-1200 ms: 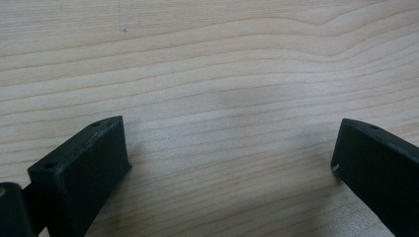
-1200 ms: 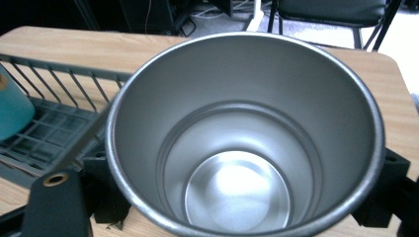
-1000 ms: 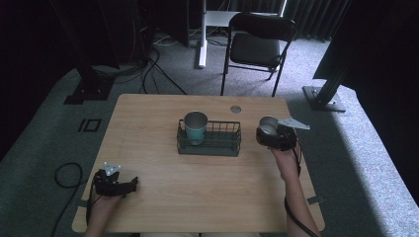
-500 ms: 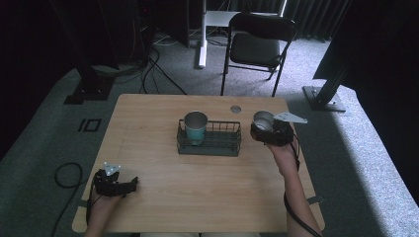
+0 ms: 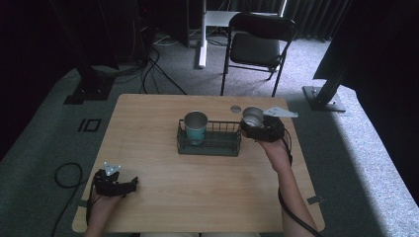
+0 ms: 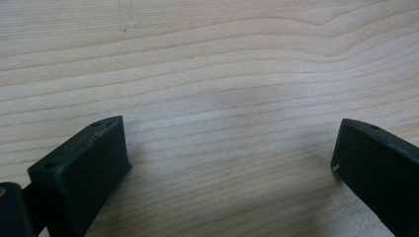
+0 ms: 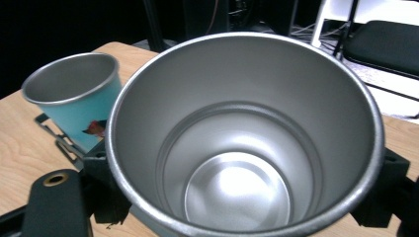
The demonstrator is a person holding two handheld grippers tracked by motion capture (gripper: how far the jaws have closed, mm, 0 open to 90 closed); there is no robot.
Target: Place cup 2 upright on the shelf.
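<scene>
Pale wooden bench carries a wire basket at its middle. Well left of the basket, near the front edge, the left tongs rest released. Inside the basket's left end stands a teal cup. Just right of the basket, the right tongs grasp a steel cup, upright above the bench.

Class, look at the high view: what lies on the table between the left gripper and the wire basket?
Nothing: in the high view, bare wood of the table runs from the left gripper to the wire basket, which holds a teal cup.
</scene>
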